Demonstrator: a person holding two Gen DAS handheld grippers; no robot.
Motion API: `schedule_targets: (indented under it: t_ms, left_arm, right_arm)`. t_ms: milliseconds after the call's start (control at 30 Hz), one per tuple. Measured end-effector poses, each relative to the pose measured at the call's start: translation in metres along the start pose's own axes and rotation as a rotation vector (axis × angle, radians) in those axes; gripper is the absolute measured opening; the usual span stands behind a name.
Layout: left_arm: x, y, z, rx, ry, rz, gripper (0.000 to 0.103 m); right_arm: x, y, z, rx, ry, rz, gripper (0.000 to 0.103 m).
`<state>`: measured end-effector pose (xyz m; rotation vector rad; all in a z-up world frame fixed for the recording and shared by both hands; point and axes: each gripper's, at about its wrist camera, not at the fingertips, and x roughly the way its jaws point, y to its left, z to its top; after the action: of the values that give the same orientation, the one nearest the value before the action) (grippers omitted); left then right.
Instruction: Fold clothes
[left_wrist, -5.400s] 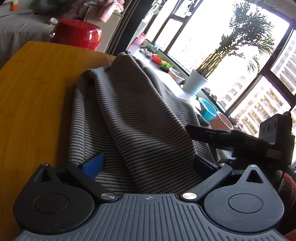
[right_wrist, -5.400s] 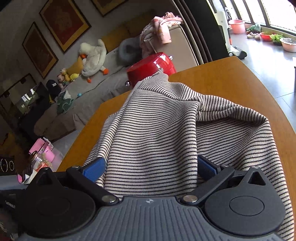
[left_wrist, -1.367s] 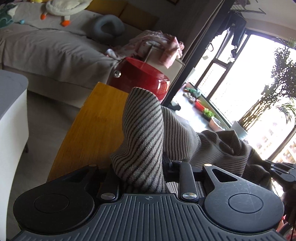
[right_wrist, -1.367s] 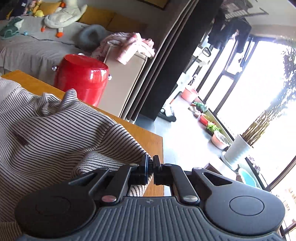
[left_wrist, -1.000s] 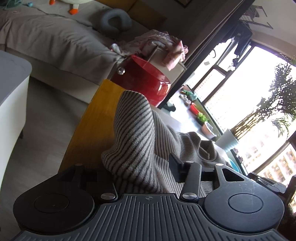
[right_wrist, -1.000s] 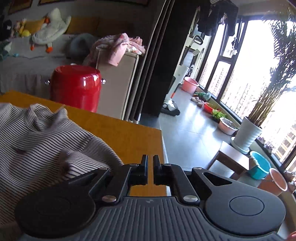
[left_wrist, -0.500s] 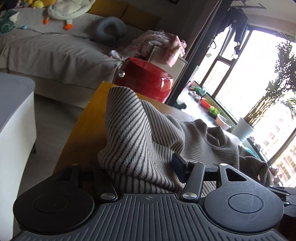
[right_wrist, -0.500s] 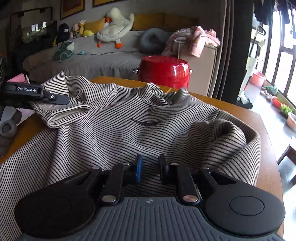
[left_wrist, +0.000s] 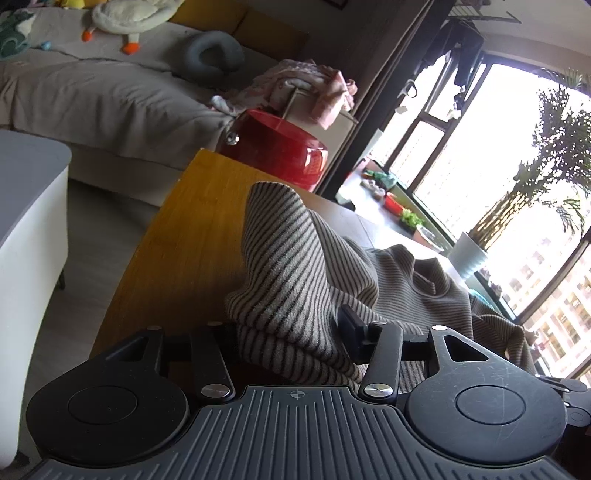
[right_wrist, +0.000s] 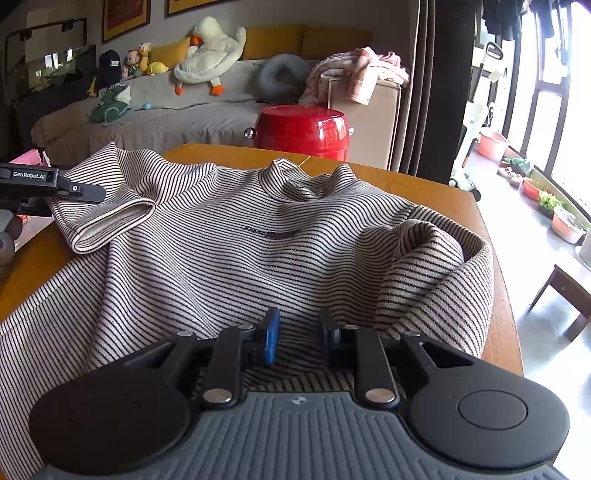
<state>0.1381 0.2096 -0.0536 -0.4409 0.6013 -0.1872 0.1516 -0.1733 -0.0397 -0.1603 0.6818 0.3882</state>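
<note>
- My right claw (right_wrist: 295, 338): black arms, blue pads, silver screws, grey ribbed body.
- My left claw (left_wrist: 291, 332): black arms, round black discs, white "GenRobot.AI" lettering on its side.

Left gripper (left_wrist: 288, 332): tilted downward, jaws closing, fingers (left_wrist: 349, 326) clamped on the sleeve (left_wrist: 291, 266), which is lifted off the desk. Right gripper (right_wrist: 295, 334): tilted downward over the sweater body, jaws opening, fingers (right_wrist: 272, 334) slightly apart, nothing pinched between them.

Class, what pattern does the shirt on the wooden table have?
The shirt has thin dark stripes on a pale beige ground, clearest in the right wrist view.
</note>
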Motion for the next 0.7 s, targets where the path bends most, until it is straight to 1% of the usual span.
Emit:
schedule_targets:
  t_ms: [67, 133, 167, 233, 300, 367, 467, 567, 700]
  left_arm:
    - [-0.004, 0.000, 0.001, -0.002, -0.016, 0.000, 0.047]
    - [-0.008, 0.001, 0.001, -0.007, -0.031, -0.001, 0.043]
    - [-0.008, 0.001, 0.001, -0.009, -0.034, -0.002, 0.042]
    - [-0.010, 0.003, 0.001, -0.016, -0.036, -0.005, 0.042]
    - [-0.011, 0.005, 0.001, -0.028, -0.039, -0.008, 0.042]
    - [-0.012, 0.008, 0.001, -0.042, -0.042, -0.013, 0.042]
    - [-0.015, 0.013, 0.001, -0.066, -0.046, -0.020, 0.042]
    - [-0.018, 0.018, 0.002, -0.086, -0.047, -0.026, 0.042]
    - [-0.032, 0.025, 0.006, -0.103, -0.078, -0.019, 0.044]
  right_arm:
    - [-0.003, 0.002, 0.013, 0.017, -0.011, 0.006, 0.020]
    - [-0.008, 0.004, 0.030, 0.039, -0.041, 0.045, 0.021]
    - [-0.010, 0.007, 0.039, 0.056, -0.055, 0.077, 0.024]
    - [-0.009, 0.013, 0.055, 0.094, -0.065, 0.159, 0.034]
    - [0.000, 0.025, 0.068, 0.120, -0.053, 0.248, 0.051]
    - [0.015, 0.044, 0.076, 0.112, -0.026, 0.309, 0.056]
    - [0.042, 0.075, 0.082, 0.092, -0.003, 0.350, 0.061]
    - [0.071, 0.095, 0.086, 0.121, 0.038, 0.393, 0.062]
    - [0.095, 0.115, 0.085, 0.109, 0.063, 0.384, 0.062]
